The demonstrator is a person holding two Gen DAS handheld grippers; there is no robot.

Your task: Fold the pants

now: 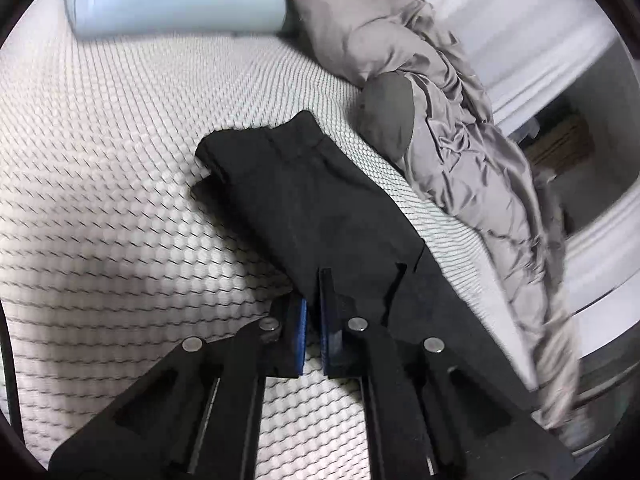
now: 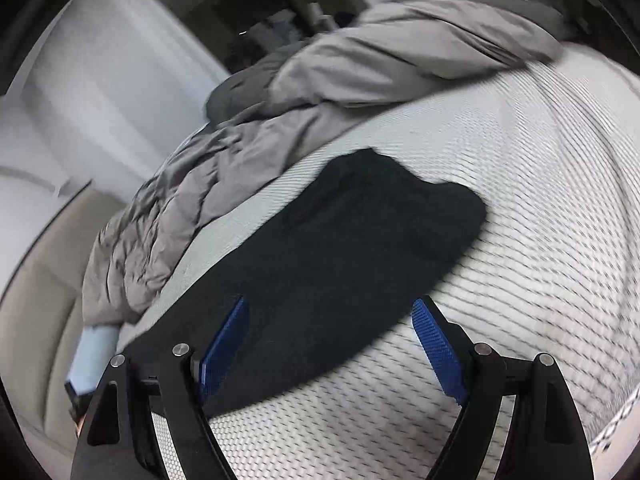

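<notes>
On the bed (image 1: 100, 168), your pants (image 1: 312, 208) lie as a narrow strip, seemingly folded lengthwise already.
Your left gripper (image 1: 314, 280) is pinched together at the near end of the pants, apparently on the fabric. Your right gripper (image 2: 330, 312) hangs wide apart over the near edge, clamping nothing. By my reading, cross folds remain, beside the grey duvet (image 1: 472, 168).
</notes>
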